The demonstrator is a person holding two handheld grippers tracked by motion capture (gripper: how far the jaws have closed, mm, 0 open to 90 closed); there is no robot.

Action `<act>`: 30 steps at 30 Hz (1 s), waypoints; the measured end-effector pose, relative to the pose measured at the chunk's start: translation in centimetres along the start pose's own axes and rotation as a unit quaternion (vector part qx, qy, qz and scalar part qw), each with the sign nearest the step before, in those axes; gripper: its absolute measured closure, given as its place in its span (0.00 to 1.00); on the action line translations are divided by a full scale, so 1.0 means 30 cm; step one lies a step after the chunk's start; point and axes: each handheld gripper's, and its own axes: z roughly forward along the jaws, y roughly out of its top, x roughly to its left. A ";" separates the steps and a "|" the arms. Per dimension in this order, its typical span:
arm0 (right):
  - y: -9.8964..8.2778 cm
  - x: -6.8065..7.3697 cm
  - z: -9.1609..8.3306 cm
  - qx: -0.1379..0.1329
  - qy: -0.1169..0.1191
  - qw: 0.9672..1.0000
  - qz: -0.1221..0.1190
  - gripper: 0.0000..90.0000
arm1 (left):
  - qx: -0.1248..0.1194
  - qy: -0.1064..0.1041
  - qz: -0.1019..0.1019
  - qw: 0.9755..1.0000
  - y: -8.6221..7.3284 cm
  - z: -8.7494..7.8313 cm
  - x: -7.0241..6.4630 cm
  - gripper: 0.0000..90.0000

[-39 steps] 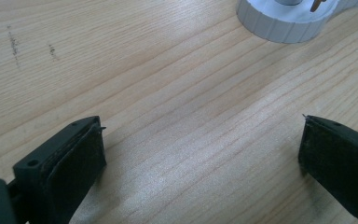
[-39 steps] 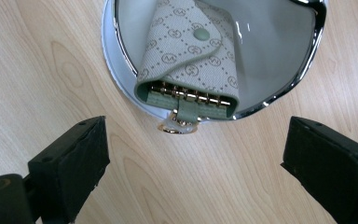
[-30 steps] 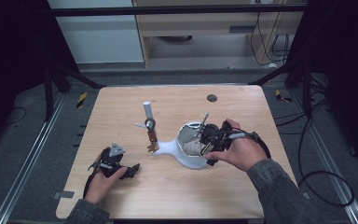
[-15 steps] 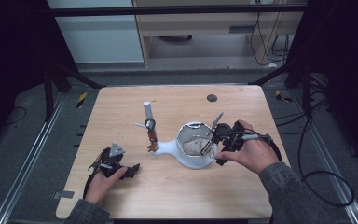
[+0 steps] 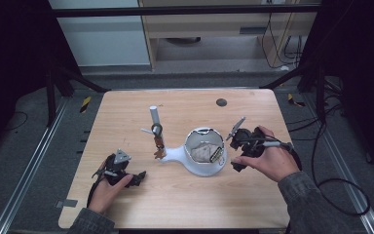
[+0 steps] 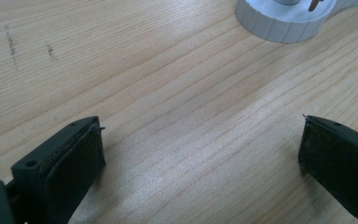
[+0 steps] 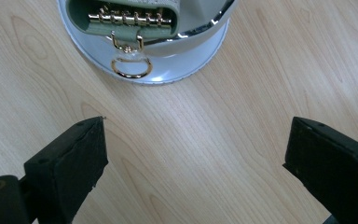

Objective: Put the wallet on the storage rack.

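As right gripper (image 5: pixel 234 146) has backed off bowl (image 5: pixel 204 152) toward desk's right edge, jaws released and empty; key case (image 7: pixel 123 18) left inside bowl, mid-desk: deposit looks done. Left gripper (image 5: pixel 126 175) rests near front-left corner, jaws apart, empty. Stand (image 5: pixel 156 134) left of bowl. Wood desk (image 5: pixel 126 112); dark floor, cables around.

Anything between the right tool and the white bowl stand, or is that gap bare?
Bare. In the right gripper view only plain wood lies between the open right tool and the white bowl stand, whose gold ring hangs over the rim.
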 end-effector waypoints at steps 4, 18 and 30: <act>-0.017 -0.011 0.008 -0.003 -0.001 1.000 0.006 0.06 | 0.000 0.000 0.000 1.000 0.000 0.000 0.000 0.00; -0.078 -0.044 0.044 -0.014 -0.007 0.999 0.037 0.07 | 0.000 -0.001 0.000 1.000 0.000 0.000 0.000 0.00; -0.119 -0.070 0.064 -0.026 -0.012 0.998 0.061 0.08 | 0.000 -0.001 0.000 1.000 0.000 0.000 0.000 0.00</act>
